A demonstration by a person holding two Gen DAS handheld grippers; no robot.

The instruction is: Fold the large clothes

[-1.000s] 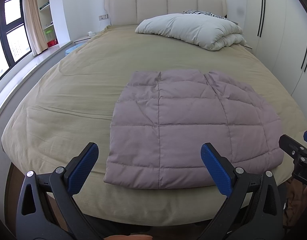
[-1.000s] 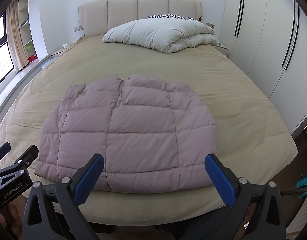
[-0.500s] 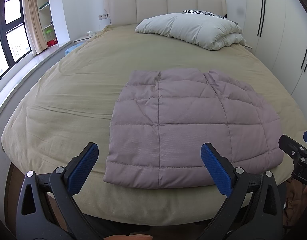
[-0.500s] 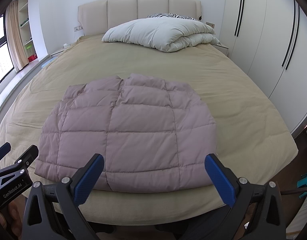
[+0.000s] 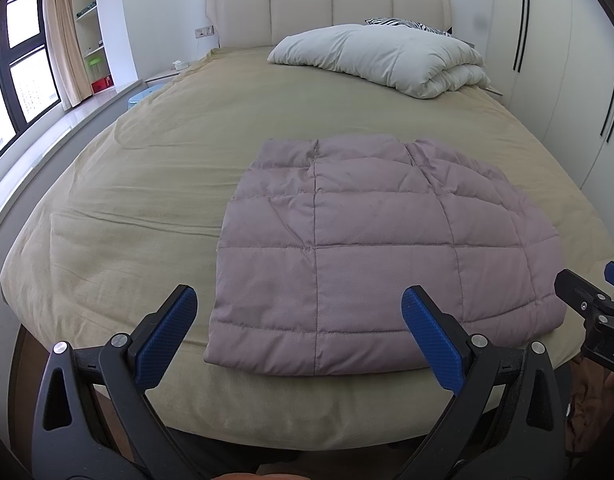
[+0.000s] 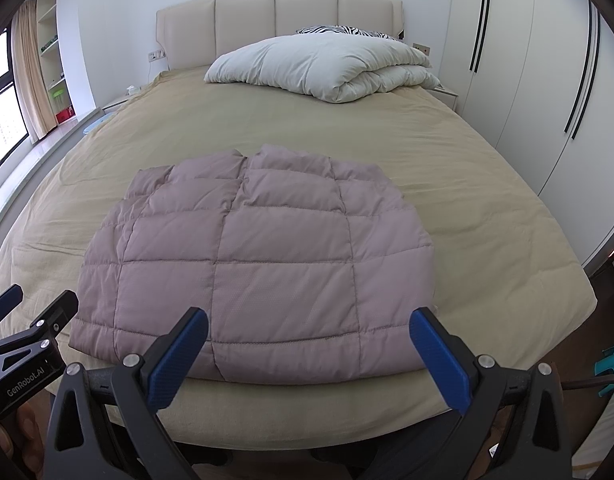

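A mauve quilted puffer garment (image 5: 371, 248) lies folded into a flat rectangle near the foot of the bed (image 5: 147, 184); it also shows in the right wrist view (image 6: 267, 264). My left gripper (image 5: 299, 320) is open and empty, held back from the bed's foot edge, before the garment's near left part. My right gripper (image 6: 307, 336) is open and empty, held before the garment's near right part. Neither touches the garment. The right gripper shows at the left wrist view's right edge (image 5: 587, 304), the left gripper at the right wrist view's left edge (image 6: 31, 320).
A tan cover spreads over the bed (image 6: 487, 200). A folded white duvet (image 5: 387, 60) and a zebra pillow (image 6: 343, 30) lie by the headboard. White wardrobes (image 6: 527, 60) stand on the right, a window (image 5: 23, 60) and shelves on the left.
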